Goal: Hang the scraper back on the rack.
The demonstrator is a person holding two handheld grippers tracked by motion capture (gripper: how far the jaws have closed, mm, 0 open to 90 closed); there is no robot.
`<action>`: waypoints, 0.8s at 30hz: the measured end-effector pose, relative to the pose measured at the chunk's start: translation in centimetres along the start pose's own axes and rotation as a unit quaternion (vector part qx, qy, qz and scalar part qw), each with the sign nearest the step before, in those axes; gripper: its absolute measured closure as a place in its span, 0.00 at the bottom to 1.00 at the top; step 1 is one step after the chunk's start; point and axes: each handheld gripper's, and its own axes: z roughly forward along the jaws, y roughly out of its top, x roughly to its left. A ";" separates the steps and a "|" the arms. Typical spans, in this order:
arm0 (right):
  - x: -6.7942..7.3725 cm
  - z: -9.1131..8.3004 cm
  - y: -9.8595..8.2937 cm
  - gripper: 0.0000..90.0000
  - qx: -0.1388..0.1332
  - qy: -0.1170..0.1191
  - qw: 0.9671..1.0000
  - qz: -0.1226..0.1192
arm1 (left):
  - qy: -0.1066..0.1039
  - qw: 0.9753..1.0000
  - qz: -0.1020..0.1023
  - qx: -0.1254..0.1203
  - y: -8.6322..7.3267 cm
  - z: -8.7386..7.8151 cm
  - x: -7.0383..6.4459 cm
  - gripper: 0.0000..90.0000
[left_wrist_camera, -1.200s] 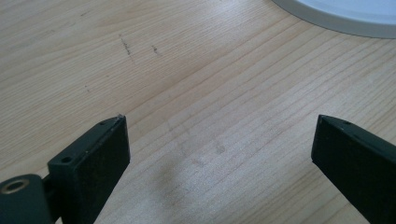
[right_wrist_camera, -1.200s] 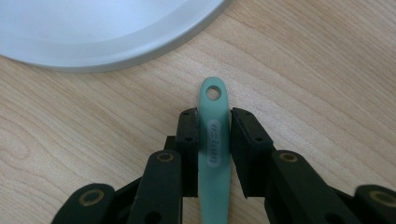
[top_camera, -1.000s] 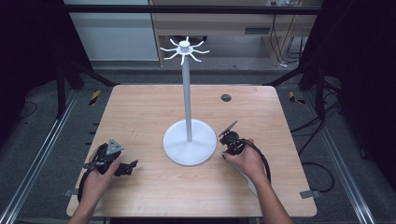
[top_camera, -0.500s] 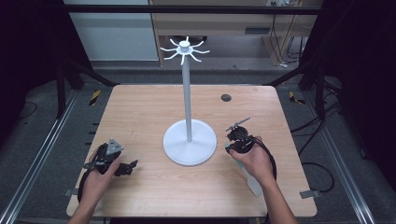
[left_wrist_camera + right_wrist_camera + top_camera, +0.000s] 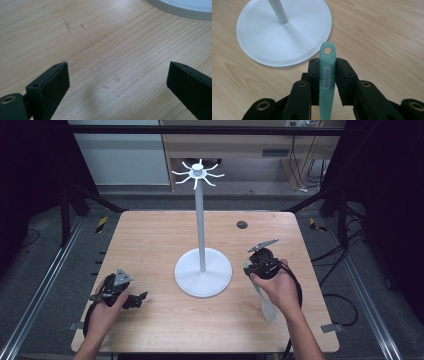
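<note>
A white stand with a round base [image 5: 203, 272] and a ring of hooks [image 5: 198, 170] on top rises from the middle of the wooden table. My right gripper [image 5: 327, 65] is shut on the handle of a pale green spatula [image 5: 327, 53], whose hanging hole pokes out past the jaws toward the base [image 5: 274, 32]. In the high view the right gripper [image 5: 247, 267] sits just right of the base, and the spatula's blade [image 5: 267, 309] trails back beside the hand. My left gripper [image 5: 136, 300] rests low at the front left, open, its jaws wide apart over bare wood [image 5: 117, 72].
A small dark round disc [image 5: 242, 224] lies on the table [image 5: 150, 235] toward the far right. The stand's base rim [image 5: 185, 10] shows ahead of the left gripper. Cables loop from both grippers near the table's front edge.
My right gripper has shifted a little to the right, away from the stand's base, with the spatula still in it. The left gripper has not moved.
</note>
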 end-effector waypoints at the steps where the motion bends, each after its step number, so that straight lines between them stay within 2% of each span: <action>1: -0.1 -0.4 0.1 0.83 -0.008 0.000 1.000 -0.001 | 0.000 1.000 0.000 0.000 0.0 0.0 0.0 0.05; 3: -0.1 -0.6 0.1 0.83 -0.011 -0.001 1.000 0.000 | 0.000 1.000 0.000 0.000 0.0 0.0 0.0 0.05; 6: -0.3 -1.8 0.5 0.83 -0.032 -0.002 0.999 0.002 | 0.000 1.000 0.000 0.000 0.0 0.0 0.0 0.05; 8: -0.3 -2.0 0.6 0.83 -0.034 -0.002 0.999 0.002 | 0.000 1.000 0.000 0.000 0.0 0.0 0.0 0.05; 11: -0.5 -3.1 0.9 0.83 -0.052 -0.008 0.999 0.001 | 0.000 1.000 0.000 0.000 0.0 0.0 0.0 0.05; 18: -1.0 -5.4 1.7 0.83 -0.097 -0.020 0.995 0.007 | 0.000 1.000 0.000 0.001 0.0 0.1 0.0 0.05; 24: -1.2 -6.5 2.1 0.83 -0.123 -0.025 0.992 0.009 | 0.000 1.000 0.000 0.001 0.0 0.0 0.0 0.05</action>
